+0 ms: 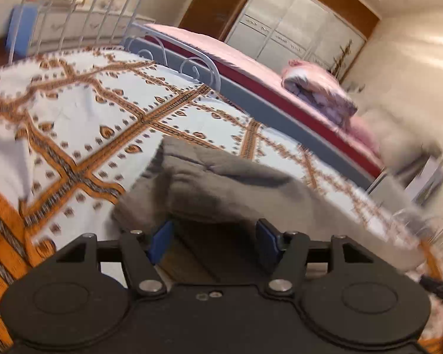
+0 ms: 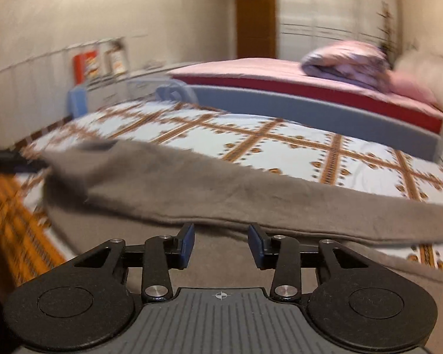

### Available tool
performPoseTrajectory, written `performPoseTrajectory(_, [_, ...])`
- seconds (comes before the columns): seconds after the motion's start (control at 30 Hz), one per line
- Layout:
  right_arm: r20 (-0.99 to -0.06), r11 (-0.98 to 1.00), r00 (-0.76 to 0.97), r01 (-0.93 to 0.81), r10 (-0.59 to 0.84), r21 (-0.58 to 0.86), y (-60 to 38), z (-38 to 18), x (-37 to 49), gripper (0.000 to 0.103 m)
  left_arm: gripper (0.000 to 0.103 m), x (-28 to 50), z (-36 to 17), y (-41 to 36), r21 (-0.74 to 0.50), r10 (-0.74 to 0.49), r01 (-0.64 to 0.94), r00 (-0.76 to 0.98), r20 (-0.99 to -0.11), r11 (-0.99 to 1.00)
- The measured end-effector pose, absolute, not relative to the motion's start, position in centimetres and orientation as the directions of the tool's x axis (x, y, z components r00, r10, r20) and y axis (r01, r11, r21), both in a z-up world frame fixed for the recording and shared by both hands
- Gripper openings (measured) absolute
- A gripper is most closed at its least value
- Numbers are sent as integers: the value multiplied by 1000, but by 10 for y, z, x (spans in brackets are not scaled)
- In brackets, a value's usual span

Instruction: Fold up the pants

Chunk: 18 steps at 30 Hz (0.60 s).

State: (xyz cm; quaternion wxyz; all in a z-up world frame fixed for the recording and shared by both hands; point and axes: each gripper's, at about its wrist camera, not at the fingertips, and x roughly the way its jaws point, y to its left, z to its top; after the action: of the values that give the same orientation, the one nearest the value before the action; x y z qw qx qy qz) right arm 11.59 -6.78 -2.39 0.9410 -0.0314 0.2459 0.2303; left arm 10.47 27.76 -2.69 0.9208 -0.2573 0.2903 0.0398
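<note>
The grey-brown pants (image 2: 209, 194) lie on the bed (image 2: 280, 144), spread over its white cover with the orange lattice pattern, along the near edge of the bed. In the right wrist view the cloth runs as a long band across the picture, one layer folded over another, with a thick hem edge just ahead of the fingertips. In the left wrist view the pants (image 1: 221, 183) show as a rumpled, doubled heap near the same edge, and under their lifted rim a dark gap opens.

The left claw (image 1: 217, 240) stands partly open, its blue pads apart; the cloth hangs just in front of and above them, and no pad presses on it. The right claw (image 2: 221, 243) is likewise partly open, its blue pads apart with bare cloth showing between them, not pinched. Both pictures are blurred by motion.

Beyond the far edge of the bed stands a second bed (image 2: 310, 73) with a pink sheet and a red mattress side, carrying a folded pinkish quilt (image 2: 345, 59). A white metal bed frame (image 1: 82, 8) rises at the far left corner in the left wrist view, and a pale wardrobe (image 1: 295, 26) with brown trim fills the back wall
</note>
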Motion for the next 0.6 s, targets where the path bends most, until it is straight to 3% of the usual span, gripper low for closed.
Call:
performPoseTrajectory(0.33, [-482, 930, 796, -296, 366, 217, -94, -34, 145, 41, 53, 111, -36, 268, -525, -114, -262, 807, -580, 810])
performPoseTrajectory(0.6, [-501, 774, 729, -60, 466, 631, -123, -78, 209, 41, 50, 138, -60, 283, -684, -175, -298, 829, -532, 666])
